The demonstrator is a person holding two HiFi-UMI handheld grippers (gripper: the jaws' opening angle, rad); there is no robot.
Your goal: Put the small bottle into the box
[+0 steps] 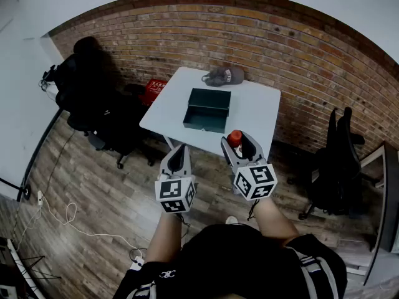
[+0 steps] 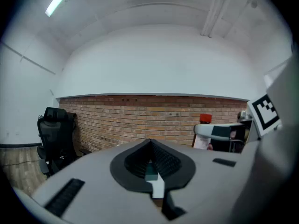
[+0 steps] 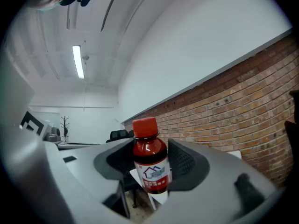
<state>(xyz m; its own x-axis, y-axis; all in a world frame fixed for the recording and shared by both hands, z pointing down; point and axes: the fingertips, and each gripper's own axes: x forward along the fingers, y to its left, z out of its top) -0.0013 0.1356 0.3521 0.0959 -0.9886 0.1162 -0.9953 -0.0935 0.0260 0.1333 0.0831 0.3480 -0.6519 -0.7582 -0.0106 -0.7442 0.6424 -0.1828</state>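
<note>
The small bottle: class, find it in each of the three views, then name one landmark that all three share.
Head view: small bottle at lower centre, held in the right gripper.
Left gripper view: right of centre, red cap showing against the brick wall.
Right gripper view: centre, gripped between the fingers.
Shared landmark: the brick wall.

You hold your left gripper [image 1: 179,149] and right gripper [image 1: 240,139] side by side ahead of your body, both pointing forward, left jaws pressed together on nothing, right jaws wide and clamped on the small bottle [image 3: 150,160].
</note>
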